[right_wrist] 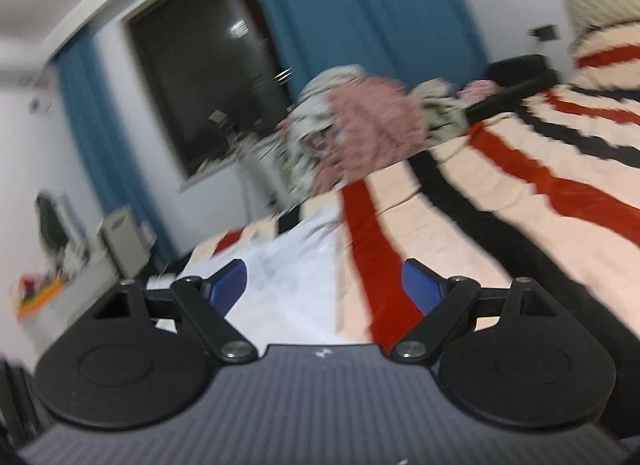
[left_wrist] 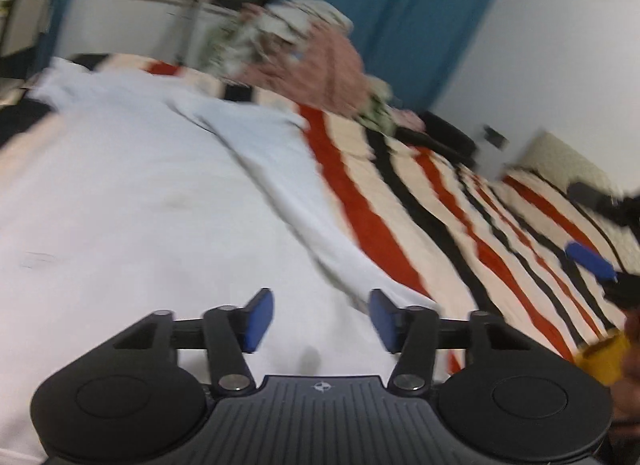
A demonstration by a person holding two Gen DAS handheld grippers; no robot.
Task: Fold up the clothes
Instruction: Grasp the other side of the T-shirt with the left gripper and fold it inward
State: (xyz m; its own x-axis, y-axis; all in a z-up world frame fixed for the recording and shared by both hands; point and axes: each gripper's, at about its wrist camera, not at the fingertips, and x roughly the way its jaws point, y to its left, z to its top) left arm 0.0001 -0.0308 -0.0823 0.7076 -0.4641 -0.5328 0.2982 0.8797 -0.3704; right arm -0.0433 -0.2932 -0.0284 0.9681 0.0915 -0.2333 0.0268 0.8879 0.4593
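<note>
White cloth, a pale garment (left_wrist: 140, 193), lies spread on the bed (left_wrist: 460, 201) over a blanket striped in red, black and cream. It fills the left and centre of the left wrist view and shows as a narrower strip ahead in the right wrist view. One long flap runs diagonally across it, so a side appears to be turned in already; that is a judgement, since both views are blurred. The piece is far from a compact stack, so most of its folding seems left to do.

The left gripper (left_wrist: 320, 319) hovers over the near edge of the garment with its blue fingers apart and nothing between them. The right gripper (right_wrist: 324, 289) is also spread wide and empty, aimed along the garment's edge where it meets a red stripe.

At the far side of the bed sits a heap of unfolded clothes (left_wrist: 304, 45), pink and floral pieces tangled together, so more items wait after this one.

No basket, box or other container shows in either view; the clothes rest straight on the blanket.
</note>
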